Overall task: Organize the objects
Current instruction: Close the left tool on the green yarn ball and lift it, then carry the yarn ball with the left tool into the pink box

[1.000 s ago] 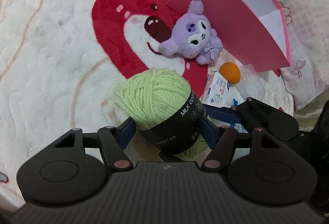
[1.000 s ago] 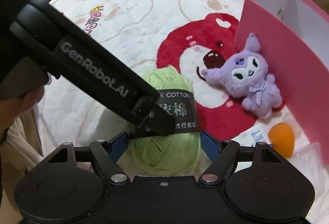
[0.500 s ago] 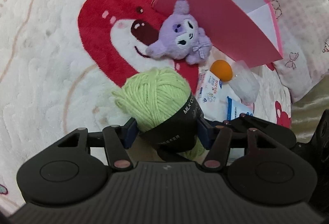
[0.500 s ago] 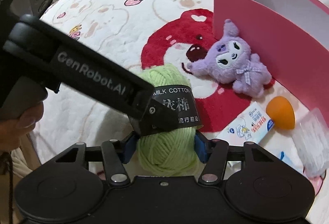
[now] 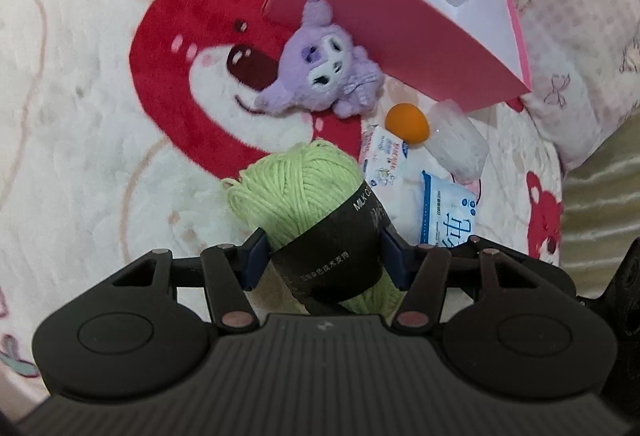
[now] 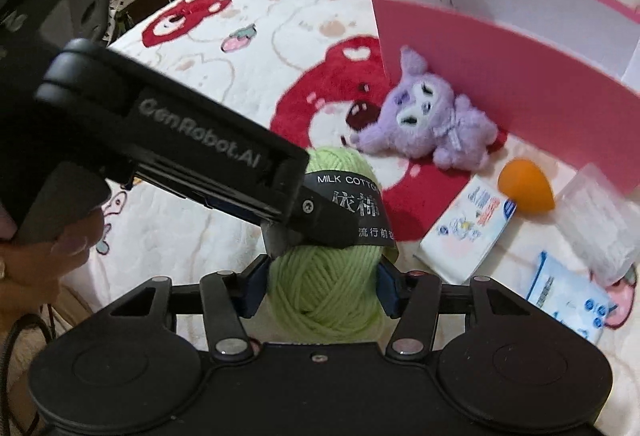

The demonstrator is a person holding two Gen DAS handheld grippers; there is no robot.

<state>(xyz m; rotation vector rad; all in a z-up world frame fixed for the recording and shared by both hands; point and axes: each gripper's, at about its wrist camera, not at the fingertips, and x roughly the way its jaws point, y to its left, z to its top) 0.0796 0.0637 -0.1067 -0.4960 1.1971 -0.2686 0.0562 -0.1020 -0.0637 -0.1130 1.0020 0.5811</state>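
A: Between both sets of blue pads, near the cameras, sits a green yarn ball (image 5: 298, 192) with a black label.

B: Who grips it?

A: The left hand-held gripper (image 5: 324, 260) pinches its labelled middle; the right hand-held gripper (image 6: 322, 286) pinches its bare end.

B: And around it?

A: A white bed blanket (image 5: 80, 108) with red bears lies beneath. Farther off, a purple plush toy (image 5: 324, 76) leans against an open pink box (image 5: 392, 36). An orange sponge (image 5: 408, 122) and small packets (image 5: 382, 156) lie to the right.
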